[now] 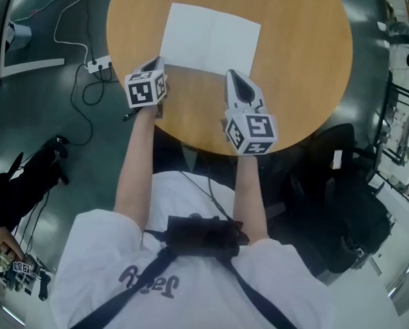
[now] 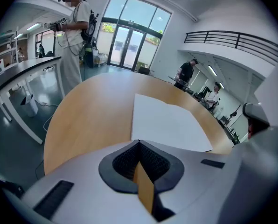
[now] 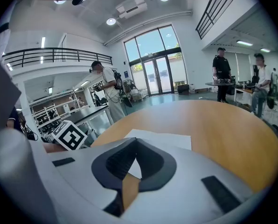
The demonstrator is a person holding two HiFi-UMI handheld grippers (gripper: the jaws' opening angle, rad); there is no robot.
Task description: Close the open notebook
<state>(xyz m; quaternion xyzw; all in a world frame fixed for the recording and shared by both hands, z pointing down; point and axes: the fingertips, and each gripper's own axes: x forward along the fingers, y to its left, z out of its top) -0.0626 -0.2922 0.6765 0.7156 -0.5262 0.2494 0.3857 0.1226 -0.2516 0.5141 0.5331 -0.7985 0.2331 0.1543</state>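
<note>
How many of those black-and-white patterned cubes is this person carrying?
2. One cube sits on the left gripper, by the table's left edge; the other on the right gripper, at its near edge. More may lie elsewhere, too small to tell.

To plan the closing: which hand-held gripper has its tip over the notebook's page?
The right hand-held gripper: its tip overlaps the near edge of the notebook, while the left hand-held gripper stops at the near left corner.

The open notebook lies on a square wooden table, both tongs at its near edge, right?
No: the wooden table is round, not square, as the head view shows. The open notebook does lie on it, with the left tongs and right tongs at its near edge.
</note>
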